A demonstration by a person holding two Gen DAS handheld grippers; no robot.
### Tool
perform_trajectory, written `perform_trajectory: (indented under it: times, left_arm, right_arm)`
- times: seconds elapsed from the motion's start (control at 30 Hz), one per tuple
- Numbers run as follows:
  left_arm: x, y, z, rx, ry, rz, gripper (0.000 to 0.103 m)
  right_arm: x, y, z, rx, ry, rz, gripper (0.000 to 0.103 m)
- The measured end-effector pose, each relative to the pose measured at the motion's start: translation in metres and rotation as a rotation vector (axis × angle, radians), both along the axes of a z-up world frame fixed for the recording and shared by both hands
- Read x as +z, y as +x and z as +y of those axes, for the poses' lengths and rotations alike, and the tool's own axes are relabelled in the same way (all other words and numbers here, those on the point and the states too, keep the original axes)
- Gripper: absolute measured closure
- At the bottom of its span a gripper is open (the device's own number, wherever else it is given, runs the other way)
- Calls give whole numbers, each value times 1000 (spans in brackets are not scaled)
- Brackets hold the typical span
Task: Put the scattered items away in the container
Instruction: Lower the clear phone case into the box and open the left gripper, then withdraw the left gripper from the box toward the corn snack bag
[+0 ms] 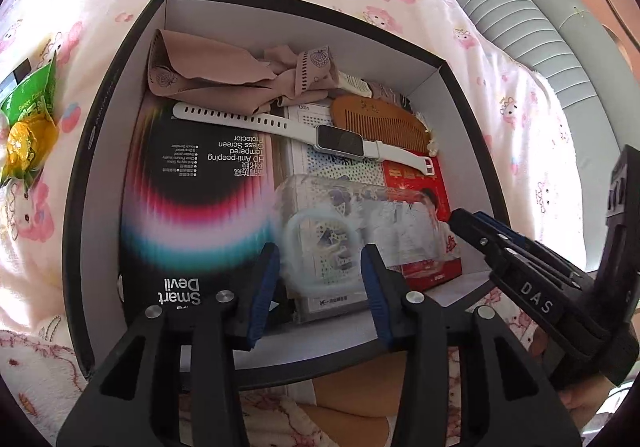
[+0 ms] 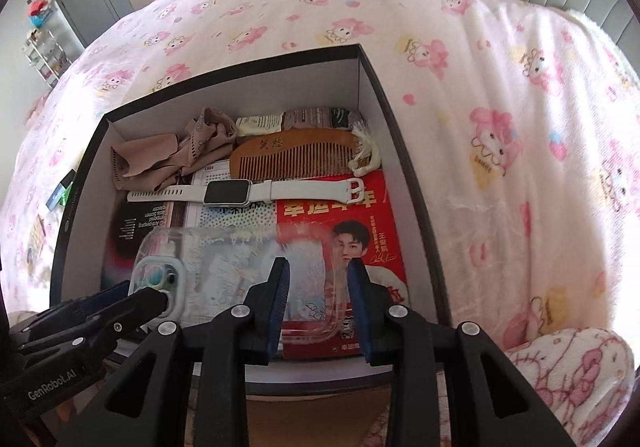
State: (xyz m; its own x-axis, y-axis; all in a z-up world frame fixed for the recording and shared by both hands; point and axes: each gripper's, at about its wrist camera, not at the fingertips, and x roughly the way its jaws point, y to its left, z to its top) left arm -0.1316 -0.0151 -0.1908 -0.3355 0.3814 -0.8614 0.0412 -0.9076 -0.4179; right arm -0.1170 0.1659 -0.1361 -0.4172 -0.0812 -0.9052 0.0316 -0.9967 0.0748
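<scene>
A black box with white inside walls [image 1: 80, 175] [image 2: 404, 151] lies on the bed. In it are a clear phone case [image 1: 332, 223] [image 2: 236, 267], a white smartwatch [image 1: 340, 139] [image 2: 228, 191], a wooden comb [image 1: 376, 123] [image 2: 296, 155], a beige cloth [image 1: 224, 75] [image 2: 172, 159], a black screen-protector box [image 1: 192, 199] and a red packet [image 2: 344, 223]. My left gripper [image 1: 318, 267] is open over the case's camera end. My right gripper [image 2: 318, 279] is open over its other end. Neither holds anything.
A green and yellow snack packet [image 1: 28, 127] lies on the pink cartoon blanket [image 2: 500, 127] left of the box. A grey padded headboard [image 1: 520, 19] stands at the far right. A door and shelves [image 2: 60, 7] are far left.
</scene>
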Motion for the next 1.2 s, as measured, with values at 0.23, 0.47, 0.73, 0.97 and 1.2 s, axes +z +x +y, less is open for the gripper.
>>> perform_trajectory:
  times: [0.23, 0.47, 0.73, 0.97, 1.2]
  left_arm:
    - [-2, -5, 0, 13, 7, -20, 60]
    - [-6, -25, 8, 22, -48, -73, 59]
    - [-13, -31, 4, 72, -103, -73, 58]
    - [-19, -27, 15, -34, 61, -86, 57]
    - [-16, -21, 18, -61, 120, -63, 57]
  right_arm:
    - [9, 2, 3, 4, -11, 25, 76]
    - [-1, 8, -2, 32, 0, 9, 76]
    - [6, 0, 24, 4, -64, 19, 76]
    - [1, -7, 16, 30, -105, -6, 76]
    - [4, -8, 13, 51, -101, -5, 76]
